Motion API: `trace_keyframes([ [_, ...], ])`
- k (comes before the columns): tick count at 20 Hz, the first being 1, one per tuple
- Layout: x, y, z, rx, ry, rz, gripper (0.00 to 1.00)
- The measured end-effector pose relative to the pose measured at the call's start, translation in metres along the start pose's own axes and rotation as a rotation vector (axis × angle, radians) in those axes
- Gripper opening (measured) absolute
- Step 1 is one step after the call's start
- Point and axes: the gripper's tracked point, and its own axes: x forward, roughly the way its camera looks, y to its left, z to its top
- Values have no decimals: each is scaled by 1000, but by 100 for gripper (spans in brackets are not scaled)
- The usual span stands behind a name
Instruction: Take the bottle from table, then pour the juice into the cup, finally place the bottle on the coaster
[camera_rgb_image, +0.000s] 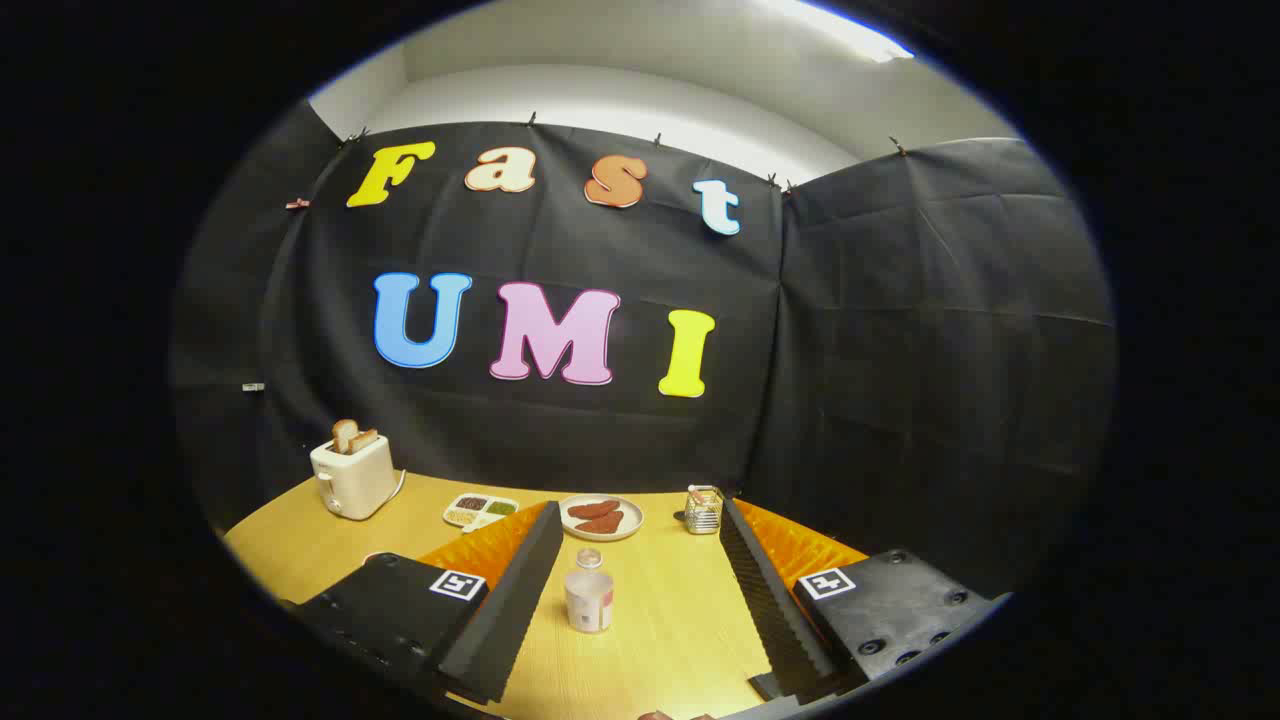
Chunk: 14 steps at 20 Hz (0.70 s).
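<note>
A small clear bottle (588, 592) with a pale label stands upright on the wooden table (690, 640). It sits between my two fingers, nearer the left one, touching neither. My gripper (637, 520) is open wide, its fingers reaching past the bottle on either side. A clear glass cup (704, 509) stands just beyond the right fingertip, near the back of the table.
A white plate (601, 517) with reddish-brown food lies beyond the bottle. A small divided dish (480, 510) sits to its left. A white toaster (352, 474) with bread slices stands at the back left. Black cloth walls close the table's back and right side.
</note>
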Motion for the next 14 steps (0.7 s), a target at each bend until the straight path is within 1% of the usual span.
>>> trace_keyframes([
  [2,-2,7,2,13,-1,14,97],
  [6,-7,27,7,11,-19,74,97],
  [9,-10,29,7,0,-33,82,97],
  [14,-12,33,7,21,-29,91,97],
])
